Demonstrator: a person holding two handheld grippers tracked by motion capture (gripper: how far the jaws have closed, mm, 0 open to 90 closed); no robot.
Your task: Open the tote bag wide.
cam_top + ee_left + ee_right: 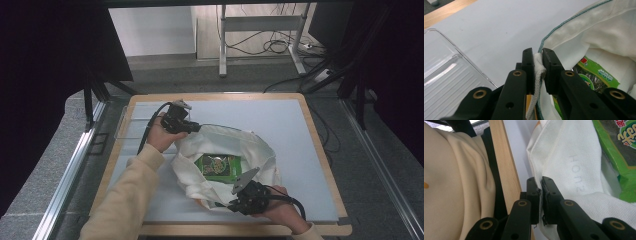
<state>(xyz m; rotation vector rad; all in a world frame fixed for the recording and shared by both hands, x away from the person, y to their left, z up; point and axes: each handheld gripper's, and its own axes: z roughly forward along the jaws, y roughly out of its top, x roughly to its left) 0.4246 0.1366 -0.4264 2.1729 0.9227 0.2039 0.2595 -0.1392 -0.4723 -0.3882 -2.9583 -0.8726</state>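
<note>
Grey floor (170, 75), cabled desk frame (260, 30)

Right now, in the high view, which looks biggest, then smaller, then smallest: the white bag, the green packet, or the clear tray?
1. white bag
2. clear tray, partly hidden, so unsure
3. green packet
</note>
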